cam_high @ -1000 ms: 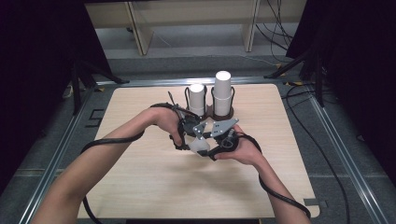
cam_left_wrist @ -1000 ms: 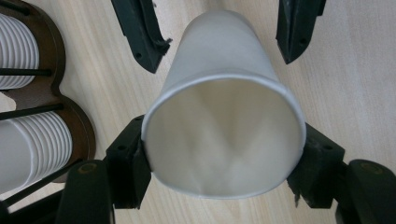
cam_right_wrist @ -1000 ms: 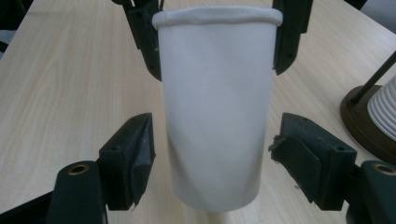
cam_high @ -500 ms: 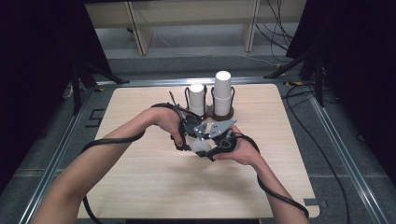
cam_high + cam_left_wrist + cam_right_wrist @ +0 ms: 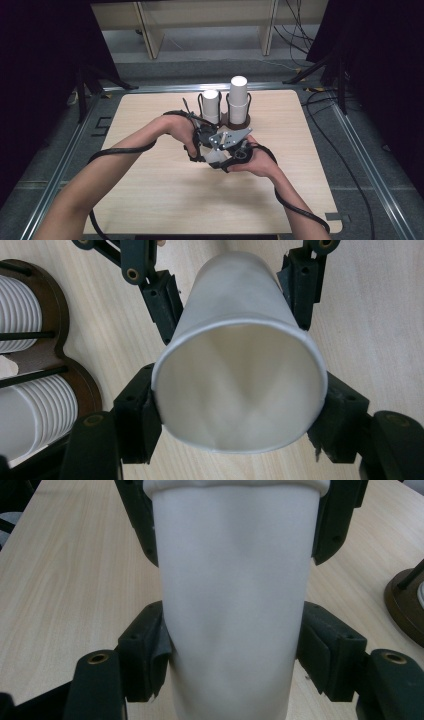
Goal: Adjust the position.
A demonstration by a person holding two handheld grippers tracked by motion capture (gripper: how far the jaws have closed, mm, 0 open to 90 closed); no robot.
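Closing its jaws since the earlier frame, the right gripper (image 5: 226, 156) now clamps the white paper cup (image 5: 240, 365) that the left gripper (image 5: 205, 150) also clamps, both hands meeting just before the brown wooden cup rack (image 5: 235, 121).

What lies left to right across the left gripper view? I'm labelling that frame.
Stacked white paper cups in a dark brown rack → left black tongs pad → white paper cup → right black tongs pad.

The cup (image 5: 240, 375) is plain white, with black fingers (image 5: 137, 425) on either side. The worktop (image 5: 150, 190) is pale wood with fine grain. At 12 o'clock from the hands, white ribbed cup stacks (image 5: 239, 97) stand in a dark brown rack (image 5: 237, 121).
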